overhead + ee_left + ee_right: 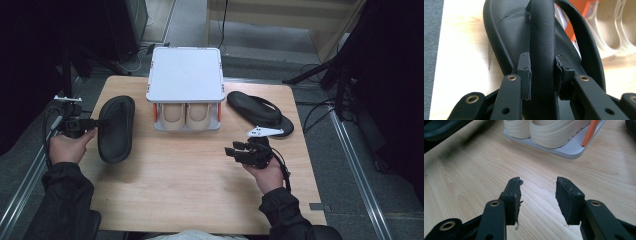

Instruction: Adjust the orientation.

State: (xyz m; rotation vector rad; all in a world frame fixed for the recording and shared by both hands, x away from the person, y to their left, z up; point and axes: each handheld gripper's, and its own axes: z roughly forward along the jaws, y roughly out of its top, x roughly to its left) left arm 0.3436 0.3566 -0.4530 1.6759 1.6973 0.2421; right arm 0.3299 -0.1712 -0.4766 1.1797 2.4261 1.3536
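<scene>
A black sandal (pixel 116 129) lies at the left side of the wooden table (pixel 190 200). My left gripper (pixel 97 122) is shut on its strap (pixel 542 50), which runs up between the two pads (pixel 525 72). A second black sandal (pixel 259 112) lies at the right, behind my right gripper (pixel 235 148). That gripper hovers over bare wood, open with nothing between its fingertips (pixel 565 197). A pair of cream shoes (pixel 186 116) sits on the lower shelf of a small white rack (pixel 185 75) at the table's back middle.
The rack has orange side posts (pixel 591 131) and a flat white top. Dark stands and cables crowd the floor at both sides. Bare wood spreads across the table's front half between my two hands.
</scene>
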